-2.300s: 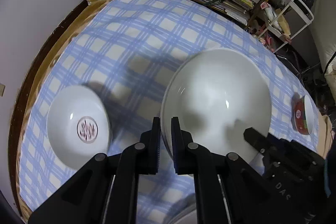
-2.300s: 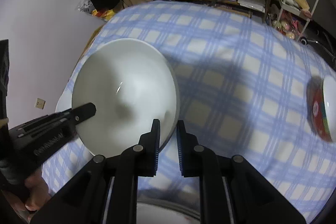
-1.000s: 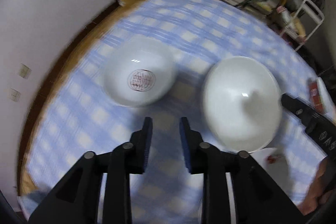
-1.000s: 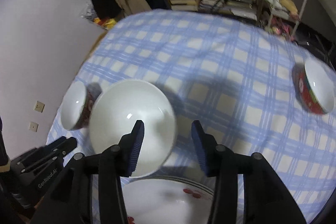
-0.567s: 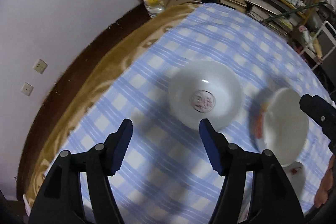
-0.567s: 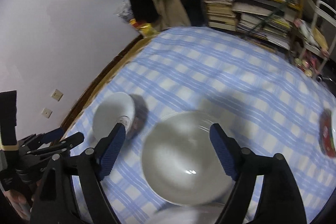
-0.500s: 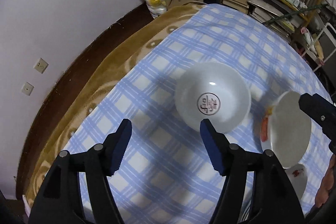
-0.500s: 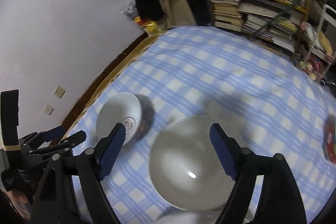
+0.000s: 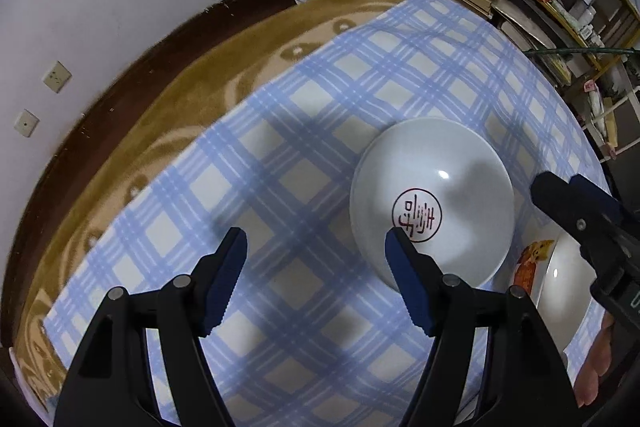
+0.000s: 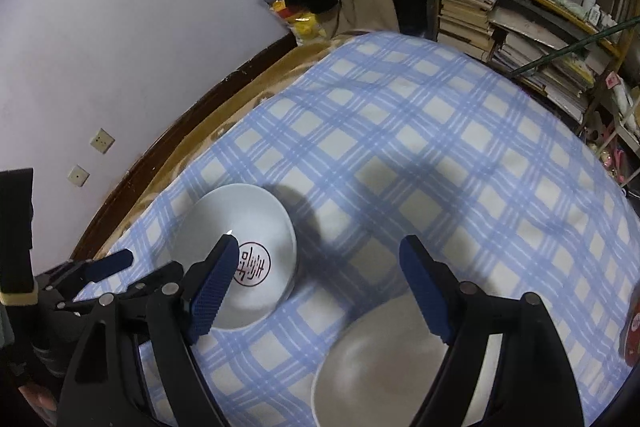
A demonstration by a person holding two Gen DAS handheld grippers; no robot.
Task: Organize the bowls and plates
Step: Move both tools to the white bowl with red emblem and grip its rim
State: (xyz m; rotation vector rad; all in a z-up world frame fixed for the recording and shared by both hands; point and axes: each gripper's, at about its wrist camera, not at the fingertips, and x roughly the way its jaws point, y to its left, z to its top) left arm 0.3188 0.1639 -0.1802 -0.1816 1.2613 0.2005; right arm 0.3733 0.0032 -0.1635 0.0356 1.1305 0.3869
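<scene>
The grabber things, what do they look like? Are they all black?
Mostly. The left gripper and the right gripper both have black plastic arms joined by small silver rivets. Each finger ends in a dark blue ridged pad, like little teeth. In the left view, faint pale lettering shows on the right gripper's side.

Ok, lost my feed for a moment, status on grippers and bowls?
Left gripper open, empty. Right gripper open, empty. Stamped bowl upright on checked cloth, plain white bowl beside it. Nothing blocking.
</scene>
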